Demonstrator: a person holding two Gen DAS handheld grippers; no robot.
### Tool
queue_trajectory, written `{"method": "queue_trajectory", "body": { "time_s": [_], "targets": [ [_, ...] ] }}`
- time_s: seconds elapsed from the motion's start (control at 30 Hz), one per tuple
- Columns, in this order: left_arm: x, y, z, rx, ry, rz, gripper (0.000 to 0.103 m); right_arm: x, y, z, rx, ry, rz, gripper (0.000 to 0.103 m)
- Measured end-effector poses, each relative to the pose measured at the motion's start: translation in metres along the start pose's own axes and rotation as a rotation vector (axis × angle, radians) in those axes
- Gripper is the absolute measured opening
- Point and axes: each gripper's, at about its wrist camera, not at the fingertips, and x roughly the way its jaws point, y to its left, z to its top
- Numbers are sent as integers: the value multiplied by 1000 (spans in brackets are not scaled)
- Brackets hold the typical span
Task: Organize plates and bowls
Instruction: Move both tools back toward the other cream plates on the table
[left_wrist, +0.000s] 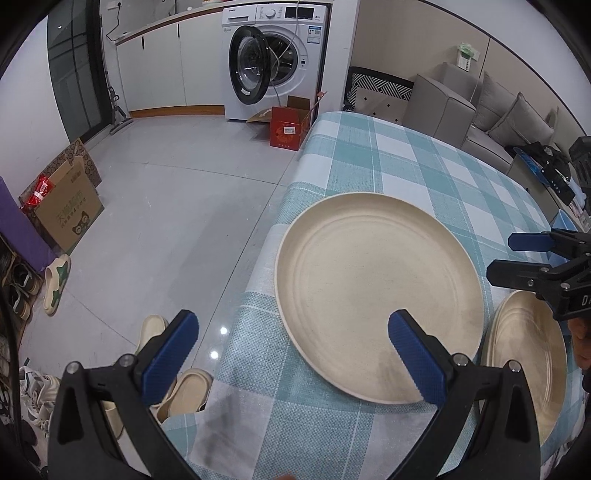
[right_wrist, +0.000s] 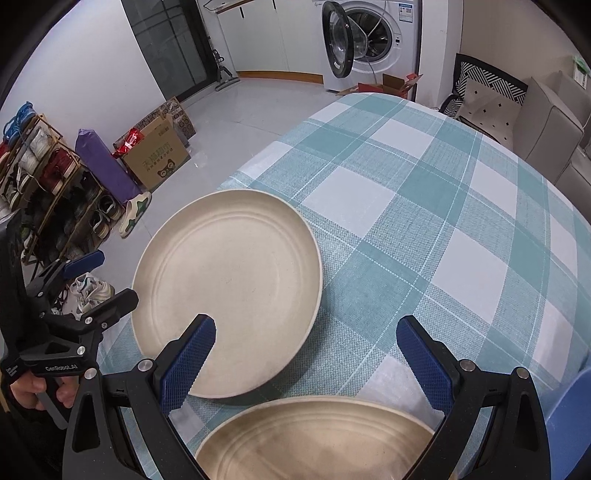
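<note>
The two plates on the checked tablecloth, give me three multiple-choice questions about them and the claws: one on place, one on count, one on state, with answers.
1. Where does the far plate lie?
A. In the middle of the table
B. Near the table's edge on the floor side
C. On top of the other plate

2. How many cream plates are in view?
A. One
B. Two
C. Four

3. What state is the left claw in?
A. Open, holding nothing
B. Shut on a plate
C. Shut on the tablecloth

Answers:
1. B: its rim reaches the edge of the tablecloth beside the floor.
2. B: the far plate and the near plate under the right claw are the only ones.
3. A: its fingers stand wide apart with nothing between them.
</note>
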Motion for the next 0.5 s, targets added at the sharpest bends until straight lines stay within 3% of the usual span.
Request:
{"method": "queue_trajectory", "body": {
  "time_s": [0.5],
  "targets": [
    [13, 3, -1, -1, 26, -23, 103, 27, 2, 7, -8, 32, 34, 99]
  ]
}}
